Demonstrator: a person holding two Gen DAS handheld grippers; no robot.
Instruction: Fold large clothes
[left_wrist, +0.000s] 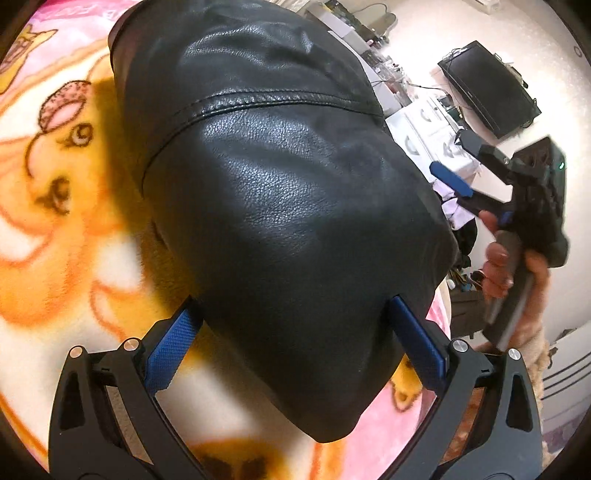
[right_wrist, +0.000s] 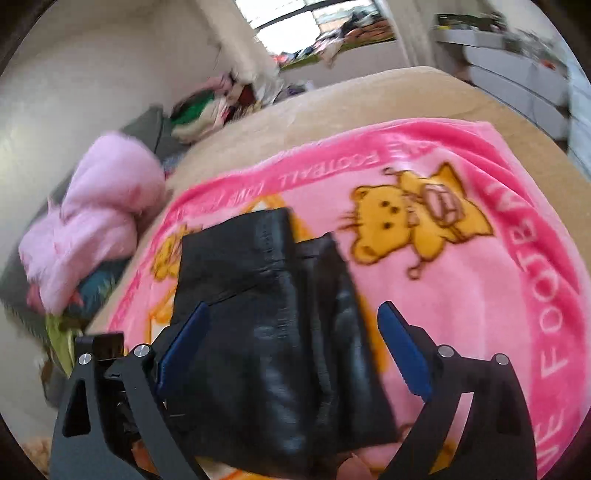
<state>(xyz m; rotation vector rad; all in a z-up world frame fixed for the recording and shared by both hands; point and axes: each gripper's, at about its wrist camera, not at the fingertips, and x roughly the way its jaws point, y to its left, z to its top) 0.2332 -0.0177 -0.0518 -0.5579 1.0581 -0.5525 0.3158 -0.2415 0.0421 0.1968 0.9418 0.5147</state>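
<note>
Now black leather jacket (right_wrist: 266, 325) folded, pink blanket (right_wrist: 461, 295), both fingers spread

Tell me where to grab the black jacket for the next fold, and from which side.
Probably grip the jacket at its near folded end, coming in from the near edge of the blanket. That end bulges up thick and rounded, right between the left gripper's open jaws. The far edge lies flat on the blanket, leaving little to pinch.

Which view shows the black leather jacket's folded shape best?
The right wrist view: the black leather jacket lies there folded on the pink blanket, outline mostly visible though blurred. The left wrist view shows only a close-up leather bulge.
</note>
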